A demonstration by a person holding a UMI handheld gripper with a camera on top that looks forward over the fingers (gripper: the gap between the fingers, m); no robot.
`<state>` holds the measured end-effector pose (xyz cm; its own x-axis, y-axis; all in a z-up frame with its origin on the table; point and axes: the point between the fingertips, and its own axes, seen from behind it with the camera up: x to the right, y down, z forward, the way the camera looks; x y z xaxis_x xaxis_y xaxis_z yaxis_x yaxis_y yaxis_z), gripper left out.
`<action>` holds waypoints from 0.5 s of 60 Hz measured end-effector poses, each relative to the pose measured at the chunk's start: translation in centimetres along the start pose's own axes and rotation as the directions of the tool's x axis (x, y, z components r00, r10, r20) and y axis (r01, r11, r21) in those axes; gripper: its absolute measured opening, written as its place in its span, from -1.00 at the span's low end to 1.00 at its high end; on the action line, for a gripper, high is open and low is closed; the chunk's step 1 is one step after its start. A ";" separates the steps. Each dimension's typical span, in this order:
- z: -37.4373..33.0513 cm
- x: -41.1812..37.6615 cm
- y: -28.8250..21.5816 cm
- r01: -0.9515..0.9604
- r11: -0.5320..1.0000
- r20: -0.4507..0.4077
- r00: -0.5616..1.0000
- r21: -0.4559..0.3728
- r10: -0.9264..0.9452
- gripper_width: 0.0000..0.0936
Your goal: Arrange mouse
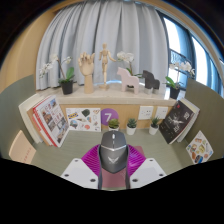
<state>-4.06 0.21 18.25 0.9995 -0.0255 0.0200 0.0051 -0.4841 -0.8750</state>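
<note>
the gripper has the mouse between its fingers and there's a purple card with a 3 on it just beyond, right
Not quite: the gripper view shows the purple card bears a 7, not a 3. The rest stands: the mouse sits between the fingers of the gripper, with the card just beyond.

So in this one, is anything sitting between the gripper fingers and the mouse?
Nothing visible. The mouse already lies between the gripper fingers, its nose pointing ahead over the grey table. Both pink pads appear to sit against its sides. The small potted plants and cards stand well beyond it.
</note>
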 end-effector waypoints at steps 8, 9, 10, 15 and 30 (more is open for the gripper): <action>5.5 1.5 1.4 0.007 0.998 -0.001 1.000 -0.066 -0.007 -0.34; 6.1 1.6 2.0 0.013 0.997 0.001 1.000 -0.080 -0.013 -0.33; 6.7 1.7 2.6 0.020 0.995 0.004 1.000 -0.095 -0.019 -0.33; 9.5 2.1 6.1 0.029 0.985 0.016 1.000 -0.169 -0.027 -0.34; 13.0 2.3 13.5 0.038 0.954 0.060 0.998 -0.297 -0.021 -0.33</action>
<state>-1.32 5.00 0.21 0.9993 0.0373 0.0093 0.0334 -0.7227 -0.6904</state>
